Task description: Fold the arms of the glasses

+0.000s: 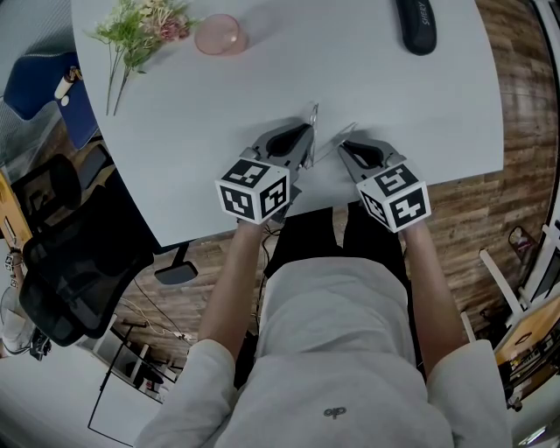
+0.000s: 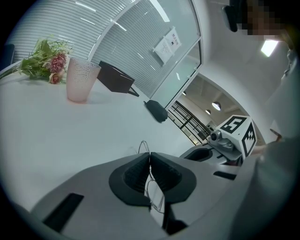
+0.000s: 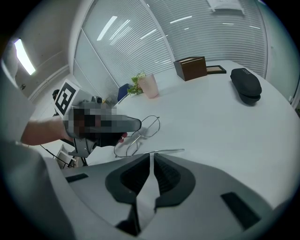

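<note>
**Only one pair of glasses, and two tongs at the bench's near edge**

Counted out, the white bench (image 1: pixel 262 79) carried one pair of wire-rimmed glasses (image 3: pixel 140 133), one pink cup (image 1: pixel 219 35), one bunch of flowers (image 1: pixel 140 26), one dark case (image 1: pixel 418 24) and one brown box (image 3: pixel 191 68) (the box showed only in the two gripper views). Two tongs worked over it, each with one marker cube.

The left tongs (image 2: pixel 150 154) were closed on the glasses, with thin wire running down the slit between the jaws and a loop of rim poking out past the tips. The right tongs (image 3: pixel 153 155) were drawn almost together, with only a narrow slit left and nothing seen in it. One arm of the glasses stuck out sideways just beyond their tips; whether it touched them I could not tell.

Both tongs sat close to the bench's near edge, just in front of the person. The glasses hung between them, low over the surface. Beyond them lay a wide bare stretch of bench. The cup and flowers stood at the far left corner, the case at the far right, all well apart from the glasses. A black chair (image 1: pixel 70 262) stood off the bench's left side.
</note>
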Available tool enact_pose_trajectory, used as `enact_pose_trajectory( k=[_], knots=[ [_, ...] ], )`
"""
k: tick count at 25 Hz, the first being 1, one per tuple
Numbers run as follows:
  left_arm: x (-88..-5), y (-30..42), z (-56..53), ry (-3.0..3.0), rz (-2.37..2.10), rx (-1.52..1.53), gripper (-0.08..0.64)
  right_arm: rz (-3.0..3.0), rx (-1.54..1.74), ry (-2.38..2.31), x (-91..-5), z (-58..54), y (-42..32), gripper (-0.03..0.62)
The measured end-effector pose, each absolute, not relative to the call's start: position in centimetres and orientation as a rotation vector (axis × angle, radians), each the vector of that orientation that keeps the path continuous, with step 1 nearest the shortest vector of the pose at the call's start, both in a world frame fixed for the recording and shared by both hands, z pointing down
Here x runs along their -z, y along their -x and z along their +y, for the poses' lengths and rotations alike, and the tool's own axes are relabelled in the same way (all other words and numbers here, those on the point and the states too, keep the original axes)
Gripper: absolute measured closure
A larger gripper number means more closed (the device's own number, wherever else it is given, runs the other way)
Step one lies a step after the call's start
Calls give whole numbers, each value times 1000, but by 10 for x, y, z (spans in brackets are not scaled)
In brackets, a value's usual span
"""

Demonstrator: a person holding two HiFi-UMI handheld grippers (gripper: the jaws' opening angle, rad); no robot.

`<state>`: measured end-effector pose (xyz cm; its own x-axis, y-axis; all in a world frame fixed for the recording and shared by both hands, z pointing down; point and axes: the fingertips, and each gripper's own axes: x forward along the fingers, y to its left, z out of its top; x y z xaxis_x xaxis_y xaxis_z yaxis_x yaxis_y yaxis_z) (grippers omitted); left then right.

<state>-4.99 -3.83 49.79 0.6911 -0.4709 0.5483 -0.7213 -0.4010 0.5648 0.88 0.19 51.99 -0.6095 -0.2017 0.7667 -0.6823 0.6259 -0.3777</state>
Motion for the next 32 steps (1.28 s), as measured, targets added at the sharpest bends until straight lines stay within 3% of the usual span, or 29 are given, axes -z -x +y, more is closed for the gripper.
enact_pose_trajectory(
  k=[32],
  knots=[
    [-492,27,-19,-2102,-866,-380,535,-2180,-872,-627,-518,8,15,560]
  ],
)
